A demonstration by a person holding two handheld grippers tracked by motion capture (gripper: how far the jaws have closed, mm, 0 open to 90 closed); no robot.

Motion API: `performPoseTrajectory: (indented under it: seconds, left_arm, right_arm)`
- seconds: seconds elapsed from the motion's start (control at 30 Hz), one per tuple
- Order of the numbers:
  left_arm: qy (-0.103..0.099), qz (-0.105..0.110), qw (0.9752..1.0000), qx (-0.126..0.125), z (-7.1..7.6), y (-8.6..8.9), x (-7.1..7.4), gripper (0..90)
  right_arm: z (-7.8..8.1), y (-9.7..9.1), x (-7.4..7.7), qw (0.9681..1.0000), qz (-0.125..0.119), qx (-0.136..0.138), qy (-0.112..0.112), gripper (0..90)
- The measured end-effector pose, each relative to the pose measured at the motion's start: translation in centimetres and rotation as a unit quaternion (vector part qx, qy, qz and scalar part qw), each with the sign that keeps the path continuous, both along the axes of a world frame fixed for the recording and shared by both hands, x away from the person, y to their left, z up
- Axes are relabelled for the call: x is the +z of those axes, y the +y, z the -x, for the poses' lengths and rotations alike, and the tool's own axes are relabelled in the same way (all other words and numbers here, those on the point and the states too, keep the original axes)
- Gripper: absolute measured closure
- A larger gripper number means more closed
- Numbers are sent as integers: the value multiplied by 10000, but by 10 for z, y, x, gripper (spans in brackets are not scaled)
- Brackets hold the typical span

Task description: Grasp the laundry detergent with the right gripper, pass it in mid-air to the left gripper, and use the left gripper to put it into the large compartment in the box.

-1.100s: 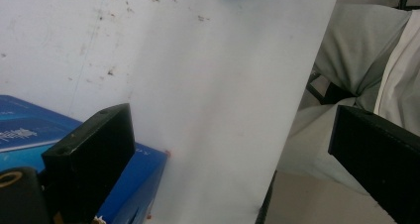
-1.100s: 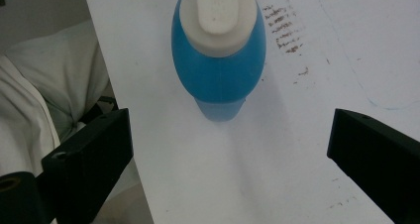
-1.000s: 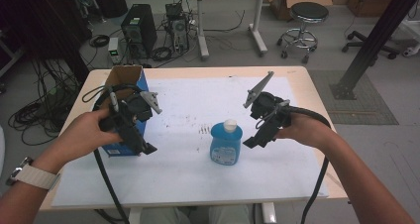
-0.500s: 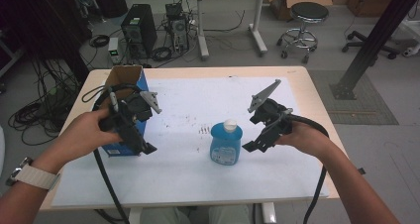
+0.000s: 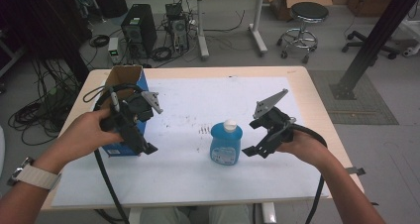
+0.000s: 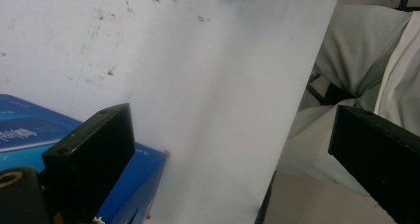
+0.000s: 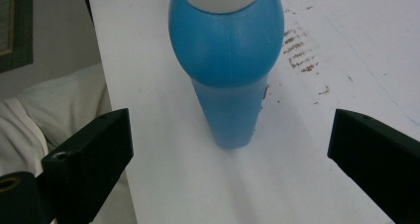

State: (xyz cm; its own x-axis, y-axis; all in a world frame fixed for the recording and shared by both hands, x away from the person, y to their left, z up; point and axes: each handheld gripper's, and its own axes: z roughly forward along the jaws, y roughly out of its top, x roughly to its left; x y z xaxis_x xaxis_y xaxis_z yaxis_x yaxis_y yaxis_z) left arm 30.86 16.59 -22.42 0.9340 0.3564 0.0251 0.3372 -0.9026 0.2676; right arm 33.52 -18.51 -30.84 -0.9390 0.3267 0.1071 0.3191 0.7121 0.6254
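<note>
Bottle (image 7: 227, 60) stands centred ahead of my right gripper (image 5: 255, 147), jaws spread wide; I'd ease forward level, then squeeze its waist.

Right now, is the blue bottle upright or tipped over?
Upright: the blue bottle stands on its base on the white sheet, white cap on top.

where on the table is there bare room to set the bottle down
Bare patches: the white sheet behind the bottle, the near strip in front of it, and the stretch between it and the blue box. Crowded: the left edge by the box and left gripper, and beside the right gripper.
</note>
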Motion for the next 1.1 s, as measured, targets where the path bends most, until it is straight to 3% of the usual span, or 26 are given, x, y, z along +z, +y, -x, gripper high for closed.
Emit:
performPoseTrajectory:
  seconds: [0.7, 1.1]
  left_arm:
    - [-21, 27, 10000, 33, 1, 0, 1, 47]
    - [-17, 43, 10000, 38, 0, 1, 1, 47]
  right_arm:
    - [6, -9, -22, 9974, -623, -154, -318, 35]
    - [7, -11, -32, 9964, -761, -173, -331, 35]
